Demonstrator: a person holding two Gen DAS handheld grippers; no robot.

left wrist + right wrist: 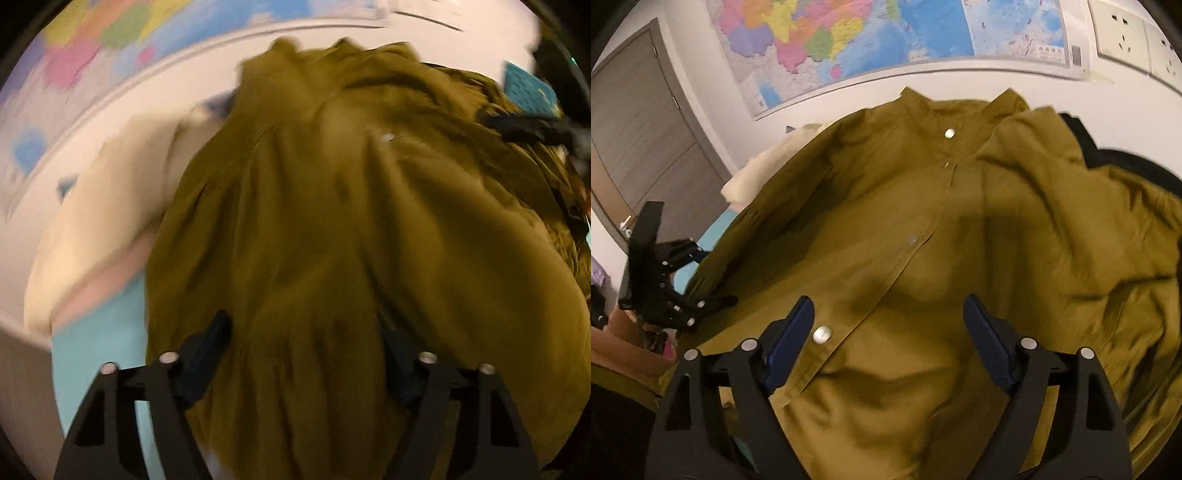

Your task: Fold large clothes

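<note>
An olive-green snap-button jacket (923, 229) lies front up, collar toward the wall, on a turquoise surface. My right gripper (888, 328) is open just above its lower front, jaws wide apart on either side of the placket, holding nothing. My left gripper (303, 343) has its jaws spread with bunched jacket fabric (332, 221) between and over them; the view is blurred. In the right wrist view the left gripper (713, 301) sits at the jacket's left edge, fingertips against the cloth.
A cream garment (757, 173) lies behind the jacket at left. A dark garment (1126, 166) lies at the back right. A map (849, 40) hangs on the white wall, with sockets (1123, 33) at right and a grey door (639, 133) at left.
</note>
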